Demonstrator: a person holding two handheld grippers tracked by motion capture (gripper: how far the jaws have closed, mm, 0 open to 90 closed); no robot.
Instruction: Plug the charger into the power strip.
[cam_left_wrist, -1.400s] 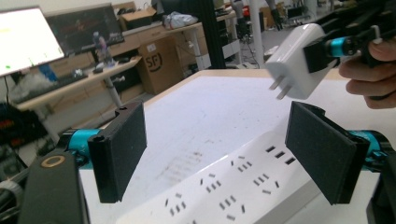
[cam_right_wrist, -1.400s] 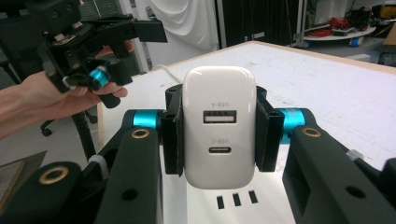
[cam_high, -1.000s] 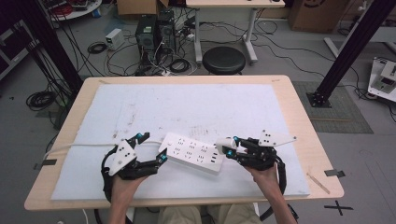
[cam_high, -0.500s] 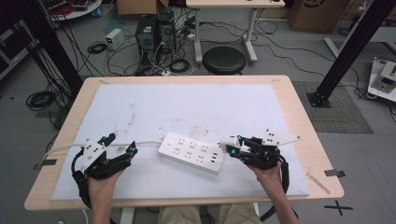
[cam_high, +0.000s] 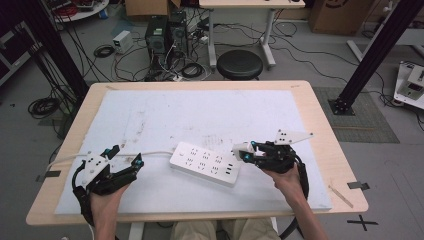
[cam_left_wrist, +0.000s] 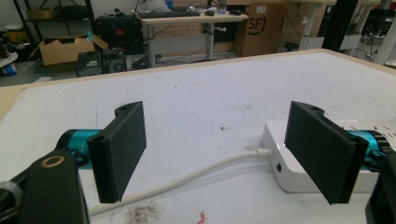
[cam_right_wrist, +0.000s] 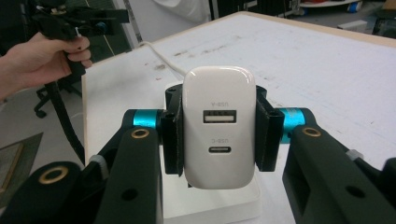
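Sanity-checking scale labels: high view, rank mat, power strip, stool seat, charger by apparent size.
1. Mat, largest by far.
2. Power strip.
3. Stool seat, close to the strip; it sits farther from the camera, so that order is unsure.
4. Charger, smallest, clamped in the right gripper.

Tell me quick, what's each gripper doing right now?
Left gripper: open, holding nothing; the power strip's cable lies on the table under its gap.
Right gripper: closed on the white USB charger.

The charger (cam_right_wrist: 218, 126) in front of the right gripper (cam_right_wrist: 218, 135) hides most of the power strip (cam_right_wrist: 212, 205) under it. In the left gripper view, the strip's far end sits behind the right-hand jaw.
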